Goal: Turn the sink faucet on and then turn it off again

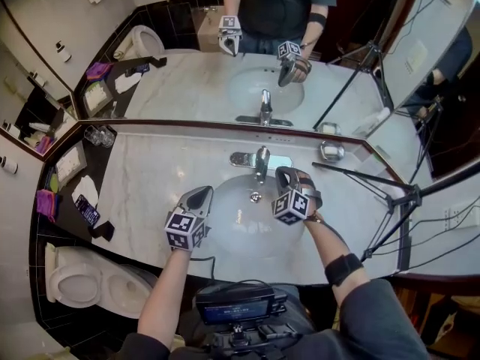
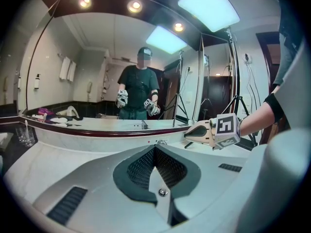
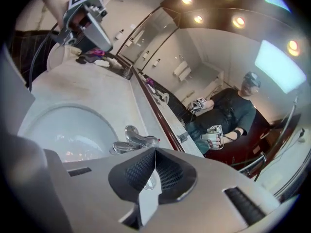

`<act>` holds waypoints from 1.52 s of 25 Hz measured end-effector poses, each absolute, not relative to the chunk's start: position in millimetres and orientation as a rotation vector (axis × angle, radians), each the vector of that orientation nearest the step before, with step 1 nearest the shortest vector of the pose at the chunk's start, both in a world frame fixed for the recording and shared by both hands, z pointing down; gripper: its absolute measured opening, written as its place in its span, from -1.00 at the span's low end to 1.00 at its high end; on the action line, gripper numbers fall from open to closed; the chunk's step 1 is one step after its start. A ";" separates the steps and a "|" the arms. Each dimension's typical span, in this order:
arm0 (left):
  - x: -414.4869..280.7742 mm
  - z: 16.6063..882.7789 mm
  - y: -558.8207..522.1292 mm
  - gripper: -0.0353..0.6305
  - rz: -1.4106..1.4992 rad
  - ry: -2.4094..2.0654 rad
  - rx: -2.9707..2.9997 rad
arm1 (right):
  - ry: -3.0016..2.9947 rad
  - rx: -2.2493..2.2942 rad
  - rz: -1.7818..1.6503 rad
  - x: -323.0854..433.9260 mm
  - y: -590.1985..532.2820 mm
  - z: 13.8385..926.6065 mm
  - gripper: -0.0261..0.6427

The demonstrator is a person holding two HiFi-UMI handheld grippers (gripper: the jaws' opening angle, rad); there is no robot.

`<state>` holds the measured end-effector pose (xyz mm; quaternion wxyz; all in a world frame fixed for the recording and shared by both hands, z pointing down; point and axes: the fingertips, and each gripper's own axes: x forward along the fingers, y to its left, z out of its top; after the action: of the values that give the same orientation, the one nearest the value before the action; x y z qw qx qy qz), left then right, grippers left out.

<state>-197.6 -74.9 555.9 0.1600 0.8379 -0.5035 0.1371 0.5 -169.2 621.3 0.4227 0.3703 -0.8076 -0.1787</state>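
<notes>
I'm holding my right gripper, clenched empty, beside the faucet mid-frame. The lever step seems pending, needing a nudge. The left gripper is idling, clenched empty.

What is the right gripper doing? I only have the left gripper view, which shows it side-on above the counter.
Observer: In its own view the right gripper has its jaws together with nothing between them. The faucet sits just beyond the tips, and they are not touching it.
Operator: Is water running?
Observer: In the head view I can make out no stream falling from the faucet into the basin.
Operator: And where is my left gripper relative to the sink?
Observer: The head view puts the left gripper over the basin's left side, apart from the faucet.
</notes>
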 end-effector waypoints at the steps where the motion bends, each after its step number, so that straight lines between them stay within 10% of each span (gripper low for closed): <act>1: -197.1 554.3 -74.4 -0.89 0.387 -1.437 2.397 | -2.052 0.956 -0.397 4.2 -164.8 613.8 -0.86; 19: -183.8 546.1 -56.0 -0.89 0.347 -1.328 2.435 | -2.286 1.551 0.636 100.4 -80.5 572.4 -0.87; 38: -193.2 535.3 -27.9 -0.89 0.301 -1.376 2.409 | -2.255 1.578 0.670 113.0 -45.6 580.7 -0.88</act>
<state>-193.2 -27.9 535.3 0.1744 0.8501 -0.4854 0.1063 113.0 -45.6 580.7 0.1541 0.5504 -0.7866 0.2337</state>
